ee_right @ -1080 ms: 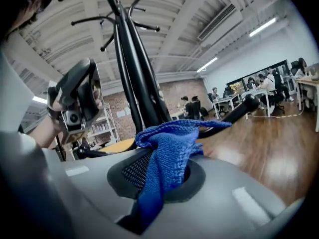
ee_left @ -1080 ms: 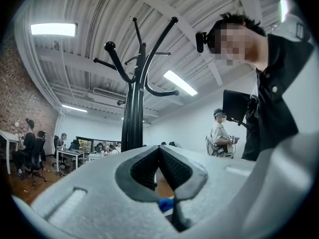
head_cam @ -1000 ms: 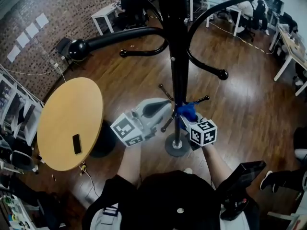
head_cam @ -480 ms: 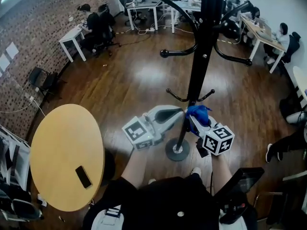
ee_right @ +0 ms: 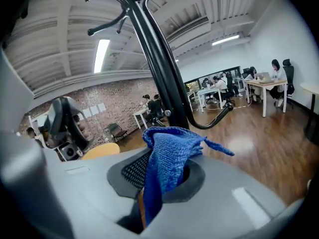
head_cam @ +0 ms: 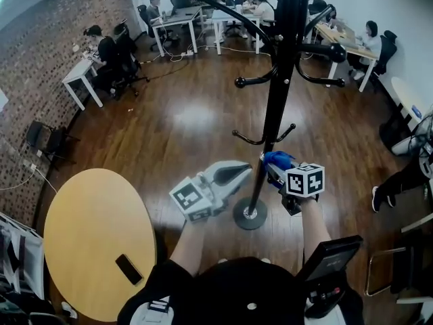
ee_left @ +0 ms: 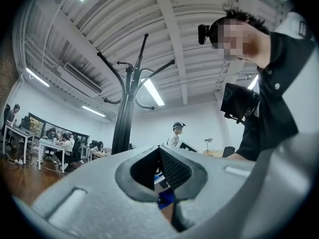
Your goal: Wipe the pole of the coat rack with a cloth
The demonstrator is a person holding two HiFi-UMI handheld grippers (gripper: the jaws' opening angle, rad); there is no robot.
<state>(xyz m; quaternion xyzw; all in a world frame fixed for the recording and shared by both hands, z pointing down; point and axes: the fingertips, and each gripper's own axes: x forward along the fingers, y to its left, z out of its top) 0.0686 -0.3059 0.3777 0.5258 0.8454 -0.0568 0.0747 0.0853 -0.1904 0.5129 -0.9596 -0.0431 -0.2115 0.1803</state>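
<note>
From where I stood, the person had the blue cloth (ee_right: 168, 156) pinched in the right tongs (head_cam: 271, 168). The jaws were clamped on its lower part and a loose bunch flopped out the top. That bunch sat low on the right side of the coat rack pole (head_cam: 272, 107), just under the small bottom hooks (head_cam: 249, 141) and well above the round base (head_cam: 250, 214). It looked like it was touching the pole, but I couldn't swear to it. The left tongs (head_cam: 243, 170) were on the other side of the pole at about the same height. Their jaws were closed together with nothing in them, tips just beside the pole.

My guess is the cloth's a soft knit that weighs next to nothing and bends any way you push it. So you'd want it gripped deep by a fold, like that, with the loose end pressed on the pole. The pole looked smooth and rigid. A rack that tall on a small base could probably wobble if you leaned on it.
</note>
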